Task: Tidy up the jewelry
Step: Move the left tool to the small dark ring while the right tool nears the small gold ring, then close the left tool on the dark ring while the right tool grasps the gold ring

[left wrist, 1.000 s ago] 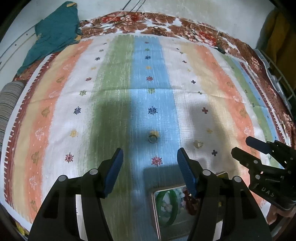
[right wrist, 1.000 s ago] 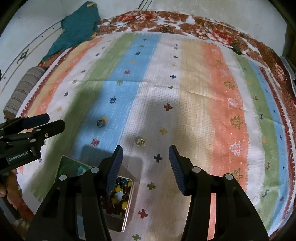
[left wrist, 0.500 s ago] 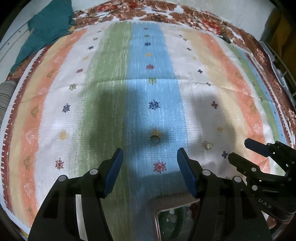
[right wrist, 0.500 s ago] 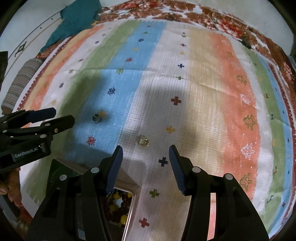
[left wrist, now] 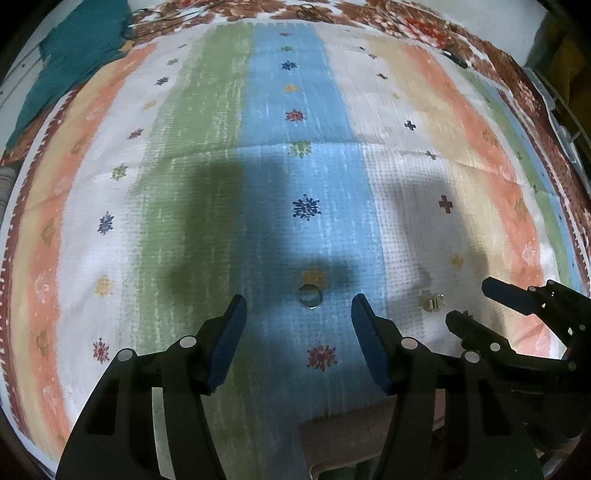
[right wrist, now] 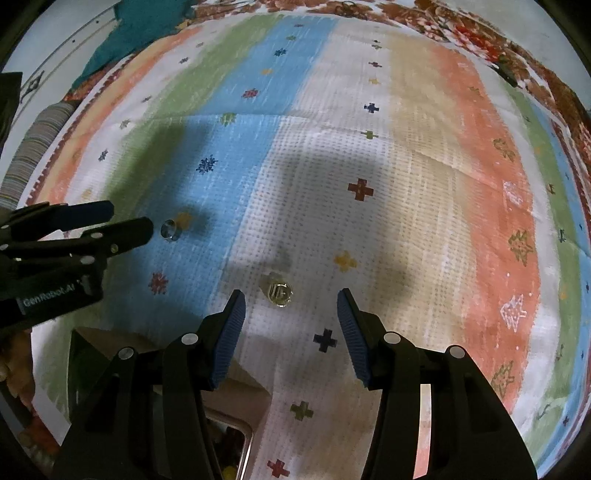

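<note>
Ahead, left gripper [left wrist: 297,319] spread over silver ring [left wrist: 309,295], right gripper [right wrist: 290,312] spread near gold ring [right wrist: 279,292], open striped cloth [right wrist: 424,177] beyond.

A striped woven cloth [left wrist: 207,110] in peach, white, green and blue bands with small stitched motifs fills most of both views. A brown floral bedspread [left wrist: 406,22] shows along its upper and right edges. A teal cloth [left wrist: 74,55] lies crumpled at upper left. A grey striped roll [right wrist: 33,147] sits at the left edge of the right view
</note>
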A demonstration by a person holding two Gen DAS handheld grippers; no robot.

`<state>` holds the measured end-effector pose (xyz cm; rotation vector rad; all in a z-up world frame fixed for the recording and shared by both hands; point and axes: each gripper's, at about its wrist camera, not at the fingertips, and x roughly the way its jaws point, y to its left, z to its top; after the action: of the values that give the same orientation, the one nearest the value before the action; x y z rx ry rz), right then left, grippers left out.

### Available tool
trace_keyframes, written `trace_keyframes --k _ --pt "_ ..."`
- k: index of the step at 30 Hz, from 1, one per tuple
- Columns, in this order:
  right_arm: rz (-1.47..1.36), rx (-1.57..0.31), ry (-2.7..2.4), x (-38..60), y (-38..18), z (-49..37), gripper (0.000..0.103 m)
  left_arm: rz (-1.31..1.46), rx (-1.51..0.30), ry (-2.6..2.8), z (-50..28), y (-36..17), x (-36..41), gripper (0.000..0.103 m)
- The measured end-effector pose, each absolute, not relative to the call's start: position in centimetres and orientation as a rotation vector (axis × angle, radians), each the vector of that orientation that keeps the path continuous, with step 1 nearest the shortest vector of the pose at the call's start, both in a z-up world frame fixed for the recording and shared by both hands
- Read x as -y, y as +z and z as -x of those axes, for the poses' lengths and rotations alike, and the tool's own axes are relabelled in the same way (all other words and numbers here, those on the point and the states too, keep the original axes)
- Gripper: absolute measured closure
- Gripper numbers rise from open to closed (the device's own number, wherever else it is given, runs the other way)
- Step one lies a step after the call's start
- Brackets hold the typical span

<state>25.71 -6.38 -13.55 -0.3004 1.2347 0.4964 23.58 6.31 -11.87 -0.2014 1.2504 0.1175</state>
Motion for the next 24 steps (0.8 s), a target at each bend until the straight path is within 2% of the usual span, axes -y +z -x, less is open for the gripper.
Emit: trace_keyframes --k 15,20,22,24 --pt "0.318 -1.279 0.491 5.2 -15.6 -26.9 0.052 0.184 -1.321 0.099 -25.5 -14.2 -6.5 0.049" --pt "0.327 -1.295 0.486 4.7 -16.4 -27.4 0.057 0.194 -1.351 0.083 -25.7 -14.9 -6.8 0.056" --pt "0.334 -1.293 0.484 4.5 -16.5 -27.6 0.062 0.194 -1.363 0.072 -25.8 -15.3 -6.7 0.065" --pt "0.334 -1.297 0.489 4.4 -16.5 -27.7 0.066 0.178 -1.362 0.076 -25.9 -15.4 -6.7 0.069"
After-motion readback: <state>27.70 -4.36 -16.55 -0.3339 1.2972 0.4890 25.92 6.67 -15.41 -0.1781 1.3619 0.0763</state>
